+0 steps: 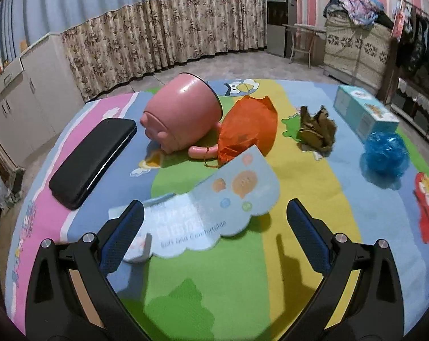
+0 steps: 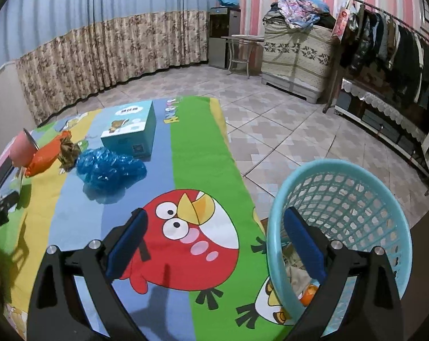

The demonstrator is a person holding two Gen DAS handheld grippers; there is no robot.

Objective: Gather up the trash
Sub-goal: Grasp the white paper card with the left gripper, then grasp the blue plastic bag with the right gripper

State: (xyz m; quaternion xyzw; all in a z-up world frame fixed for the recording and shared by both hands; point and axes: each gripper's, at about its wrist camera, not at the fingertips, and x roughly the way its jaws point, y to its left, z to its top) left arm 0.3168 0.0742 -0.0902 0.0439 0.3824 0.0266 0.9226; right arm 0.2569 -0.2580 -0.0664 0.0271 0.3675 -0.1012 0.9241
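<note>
Black and glossy, a flat rectangular case [image 1: 93,162] is lying at the left of the striped cartoon-print mat [image 1: 208,278], with a tipped-over pink enamel mug [image 1: 183,116], a crumpled orange plastic bag [image 1: 248,128], a scrunched brown paper scrap [image 1: 316,129], a crinkled blue plastic bag [image 1: 384,153] and a light-blue cardboard box [image 1: 362,110] sitting further right. The left gripper [image 1: 214,233] is hovering with its jaws spread wide over a pale-blue printed wrapper [image 1: 214,207], which is touching its left finger but is not clamped. Over the mat's right edge, the right gripper [image 2: 214,241] is hanging wide open and gripping nothing, its right finger just inside the turquoise mesh plastic basket [image 2: 356,199], which is holding some collected scraps.
</note>
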